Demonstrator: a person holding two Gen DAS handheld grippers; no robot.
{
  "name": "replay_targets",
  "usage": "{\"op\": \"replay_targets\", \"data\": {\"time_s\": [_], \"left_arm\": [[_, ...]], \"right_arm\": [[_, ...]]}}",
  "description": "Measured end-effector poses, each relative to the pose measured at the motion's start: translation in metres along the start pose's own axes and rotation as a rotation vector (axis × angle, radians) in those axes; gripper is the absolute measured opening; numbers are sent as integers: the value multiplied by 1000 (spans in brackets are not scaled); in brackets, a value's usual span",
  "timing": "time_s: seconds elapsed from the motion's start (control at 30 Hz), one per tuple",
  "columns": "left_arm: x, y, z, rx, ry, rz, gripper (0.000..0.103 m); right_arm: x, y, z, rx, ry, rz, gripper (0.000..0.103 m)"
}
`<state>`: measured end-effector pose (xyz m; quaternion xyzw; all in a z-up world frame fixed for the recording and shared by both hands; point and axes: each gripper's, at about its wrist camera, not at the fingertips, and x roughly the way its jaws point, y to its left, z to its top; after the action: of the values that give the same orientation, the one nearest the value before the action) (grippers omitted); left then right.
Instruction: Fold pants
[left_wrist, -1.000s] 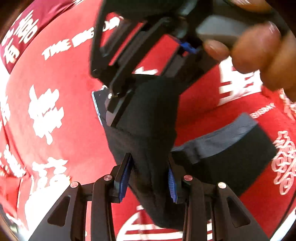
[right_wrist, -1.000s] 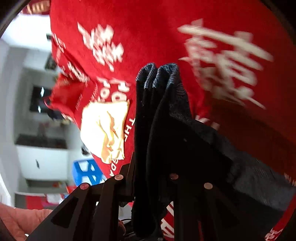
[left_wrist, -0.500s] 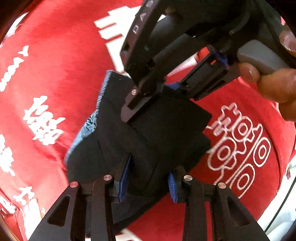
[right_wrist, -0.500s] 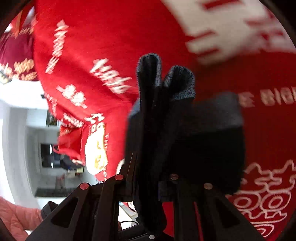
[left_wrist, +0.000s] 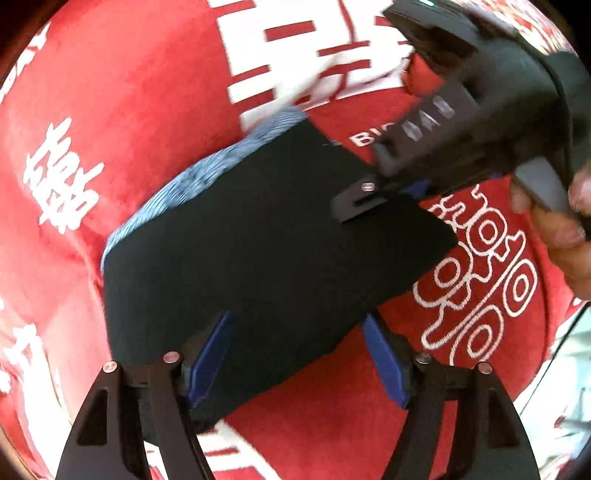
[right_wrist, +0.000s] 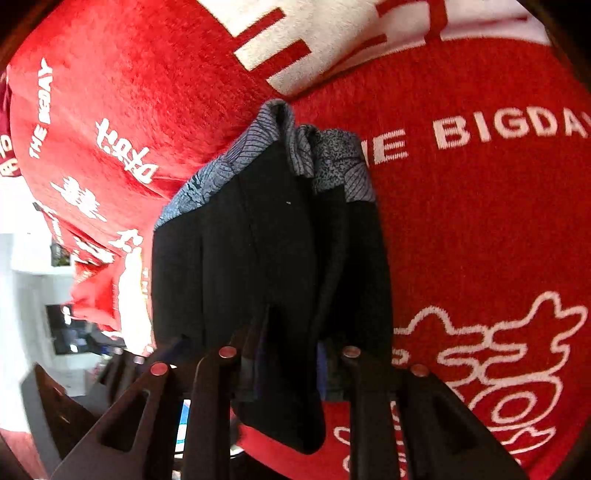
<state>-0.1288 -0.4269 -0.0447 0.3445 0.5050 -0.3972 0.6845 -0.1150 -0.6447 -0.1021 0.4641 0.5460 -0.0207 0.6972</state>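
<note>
Left claw (left_wrist: 295, 354) is opening, pads now clear of the black pants (left_wrist: 258, 240) laid folded on the red blanket (left_wrist: 129, 110), while the right claw (right_wrist: 291, 354), opening too, still pinches them, so this fold looks placed.

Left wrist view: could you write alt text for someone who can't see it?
Folded black pants lie on a red cloth with white lettering. The left gripper straddles their near edge, jaws opening; the right gripper, in a person's hand, pinches the far corner.

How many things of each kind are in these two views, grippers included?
Black pants: 1
Red printed cloth: 1
Hand-held grippers: 2, left hand-held gripper opening around the pants, right hand-held gripper opening, pants between its jaws
Total: 4
</note>
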Motion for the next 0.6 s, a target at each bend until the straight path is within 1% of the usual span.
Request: {"op": "replay_targets", "data": {"time_s": [0.03, 0.17, 0.23, 0.33, 0.37, 0.4, 0.47, 0.6], "left_arm": [[-4, 8, -2, -31, 6, 1, 73], [-13, 47, -8, -147, 15, 24, 73], [-14, 71, -12, -232, 34, 38, 73], [-3, 105, -20, -342, 84, 60, 73], [0, 108, -22, -362, 98, 68, 73], [4, 119, -27, -397, 119, 77, 73], [6, 129, -34, -432, 133, 73, 73], [9, 145, -42, -471, 143, 49, 74]], "right_arm": [[3, 10, 2, -16, -5, -26, 24], [5, 24, -4, -79, -33, -152, 31], [6, 33, -7, -91, -47, -210, 35], [10, 48, -11, -118, -64, -303, 45], [8, 51, -12, -128, -68, -340, 51], [9, 54, -14, -142, -74, -384, 52], [11, 62, -19, -176, -82, -440, 52], [16, 74, -29, -215, -75, -533, 59]]}}
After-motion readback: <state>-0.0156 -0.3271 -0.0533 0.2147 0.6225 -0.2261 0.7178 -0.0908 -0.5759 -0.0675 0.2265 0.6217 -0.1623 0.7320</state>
